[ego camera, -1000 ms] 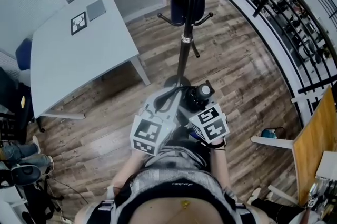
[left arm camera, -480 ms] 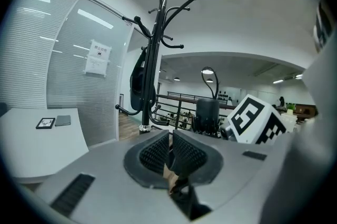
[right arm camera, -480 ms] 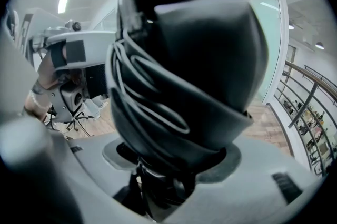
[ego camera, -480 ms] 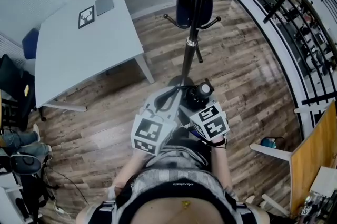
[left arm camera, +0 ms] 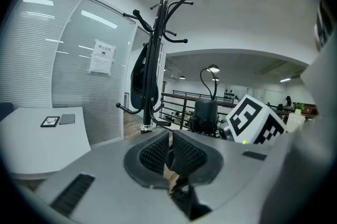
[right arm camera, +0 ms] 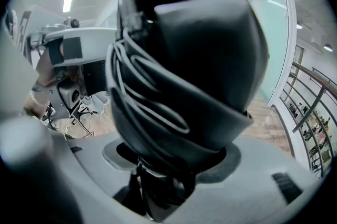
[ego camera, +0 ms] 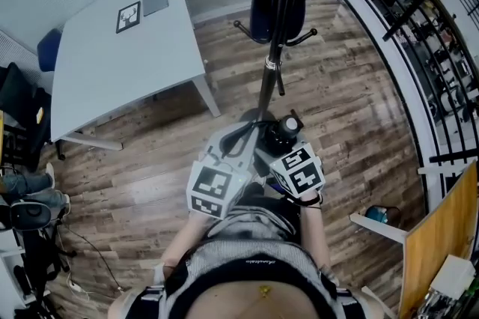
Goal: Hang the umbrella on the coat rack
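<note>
Sliding slightly rightward in the head view since a second ago, the white table [ego camera: 112,63] and coat rack [ego camera: 271,63] are standing on the wood-plank floor [ego camera: 344,108] beside a curved black railing [ego camera: 419,48]. The right gripper [right arm camera: 168,165] is clamping the folded black umbrella [right arm camera: 184,60] near the person's body, apart from the rack. The left gripper [left arm camera: 169,152] is resting with jaws together, empty.

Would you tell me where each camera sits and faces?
Left gripper view: on the left gripper, facing the coat rack; closed jaws show.
Right gripper view: on the right gripper, facing the umbrella it grips.
Head view: on the head, facing down; torso, grippers show.
Head and left gripper views share coat rack, table.
</note>
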The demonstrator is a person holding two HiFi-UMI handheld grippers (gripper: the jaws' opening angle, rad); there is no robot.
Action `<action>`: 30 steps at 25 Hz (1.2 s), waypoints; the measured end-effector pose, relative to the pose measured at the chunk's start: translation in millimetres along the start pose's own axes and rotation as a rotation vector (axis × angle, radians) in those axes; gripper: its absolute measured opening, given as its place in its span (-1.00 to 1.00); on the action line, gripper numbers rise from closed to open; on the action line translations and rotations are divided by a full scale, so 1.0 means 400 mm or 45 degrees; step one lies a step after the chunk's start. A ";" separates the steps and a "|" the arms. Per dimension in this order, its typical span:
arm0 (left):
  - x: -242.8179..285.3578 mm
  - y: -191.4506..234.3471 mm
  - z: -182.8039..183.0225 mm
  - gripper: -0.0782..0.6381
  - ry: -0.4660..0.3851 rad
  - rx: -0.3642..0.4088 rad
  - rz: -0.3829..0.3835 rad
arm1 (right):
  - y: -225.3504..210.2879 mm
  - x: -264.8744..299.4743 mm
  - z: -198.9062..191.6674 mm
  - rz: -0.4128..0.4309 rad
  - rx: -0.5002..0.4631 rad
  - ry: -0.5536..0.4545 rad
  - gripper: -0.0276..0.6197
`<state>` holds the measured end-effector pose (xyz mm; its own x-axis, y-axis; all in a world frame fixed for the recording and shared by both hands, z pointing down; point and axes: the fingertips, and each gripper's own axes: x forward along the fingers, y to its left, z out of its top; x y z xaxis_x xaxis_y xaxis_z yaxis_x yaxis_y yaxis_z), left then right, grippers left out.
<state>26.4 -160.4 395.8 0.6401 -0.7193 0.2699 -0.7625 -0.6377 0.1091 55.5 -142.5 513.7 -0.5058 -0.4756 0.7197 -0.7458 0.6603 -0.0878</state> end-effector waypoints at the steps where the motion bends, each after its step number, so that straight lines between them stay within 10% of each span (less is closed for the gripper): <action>1: 0.006 -0.003 0.000 -0.72 0.000 -0.001 0.006 | -0.006 0.002 -0.004 0.007 -0.005 0.006 -0.04; 30: 0.074 0.013 -0.001 -0.72 -0.004 -0.023 0.135 | -0.039 0.110 -0.070 0.282 -0.054 0.101 -0.05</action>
<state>41.3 -184.8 404.6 0.5561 -0.7832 0.2782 -0.8275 -0.5530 0.0973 56.9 -157.3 565.9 -0.6185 -0.2704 0.7378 -0.6006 0.7681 -0.2220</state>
